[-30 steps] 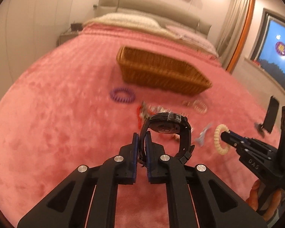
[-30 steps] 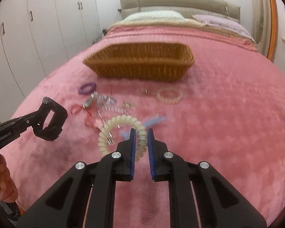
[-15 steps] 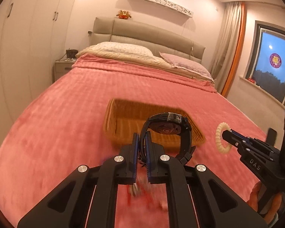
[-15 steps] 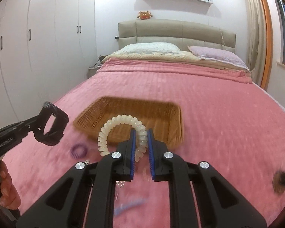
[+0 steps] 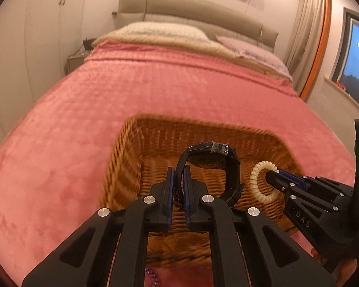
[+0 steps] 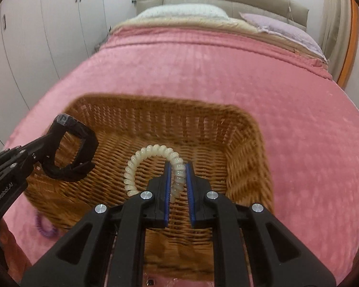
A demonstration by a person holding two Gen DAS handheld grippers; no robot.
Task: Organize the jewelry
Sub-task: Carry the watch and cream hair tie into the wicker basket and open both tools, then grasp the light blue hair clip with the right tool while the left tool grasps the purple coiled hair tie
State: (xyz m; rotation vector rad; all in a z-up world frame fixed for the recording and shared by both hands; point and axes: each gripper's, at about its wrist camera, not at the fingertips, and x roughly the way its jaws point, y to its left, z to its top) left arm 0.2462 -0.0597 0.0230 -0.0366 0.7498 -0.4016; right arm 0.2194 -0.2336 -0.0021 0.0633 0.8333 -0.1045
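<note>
Both grippers have moved forward over the wicker basket [image 5: 122,157] since a second ago. Left wrist view: the left gripper [image 5: 178,179] clamps a black watch [image 5: 213,160] above the basket's left half. Right wrist view: the right gripper [image 6: 178,174] pinches a cream spiral bracelet [image 6: 141,157] above the middle; a purple hair tie [image 6: 44,228] lies on the pink bedspread [image 6: 299,119] near left.

The basket [image 6: 246,148] sits on the bed [image 6: 299,110] just ahead of and below my right gripper [image 6: 178,174], which holds the coil bracelet [image 6: 153,151] over it. To its left, my left gripper [image 5: 177,179] holds the watch [image 5: 213,157] over the basket too.
</note>
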